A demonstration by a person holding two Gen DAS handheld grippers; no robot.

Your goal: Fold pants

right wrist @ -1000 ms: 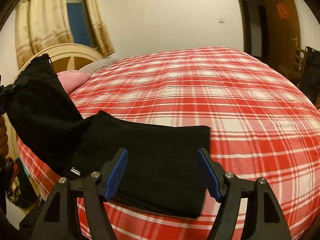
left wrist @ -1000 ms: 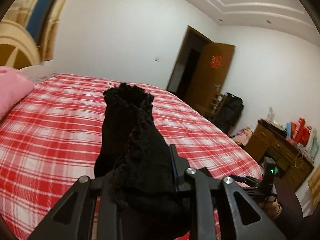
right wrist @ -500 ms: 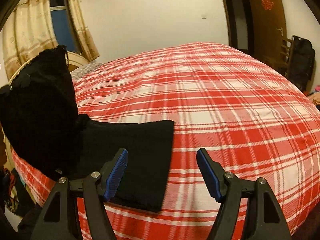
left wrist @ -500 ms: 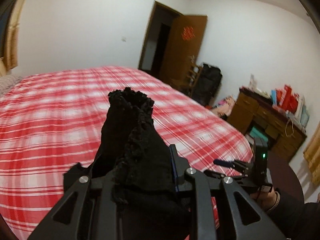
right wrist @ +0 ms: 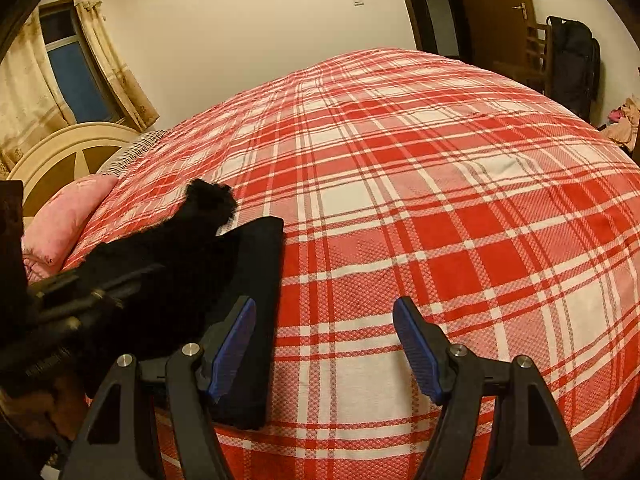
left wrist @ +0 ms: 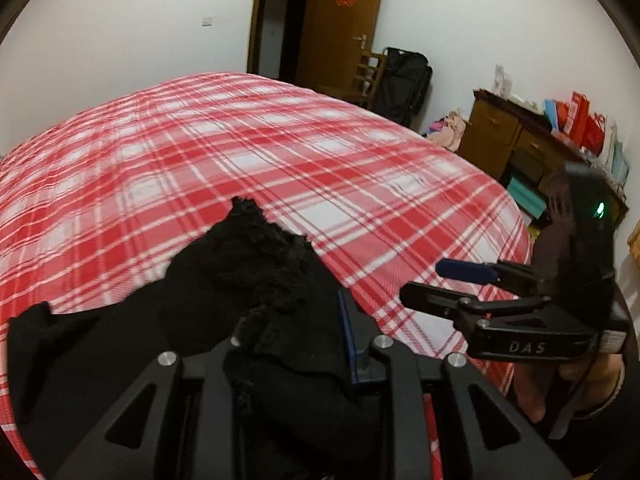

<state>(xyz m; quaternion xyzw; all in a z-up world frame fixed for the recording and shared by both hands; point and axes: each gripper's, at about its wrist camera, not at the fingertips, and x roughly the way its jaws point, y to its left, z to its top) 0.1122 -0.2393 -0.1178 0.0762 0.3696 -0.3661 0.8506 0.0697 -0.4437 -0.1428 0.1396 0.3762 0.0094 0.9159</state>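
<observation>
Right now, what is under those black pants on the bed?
The black pants lie on the red plaid bedspread, which shows all around them. What is directly beneath stays covered. The left hand-held gripper is shut on the bunched end.

I see the pants (right wrist: pixel 176 280) on the bed's (right wrist: pixel 440 200) near left edge, my left gripper (left wrist: pixel 312 320) clamped on their raised end; my right gripper (right wrist: pixel 324 344) hangs just right of them, jaws apart.
</observation>
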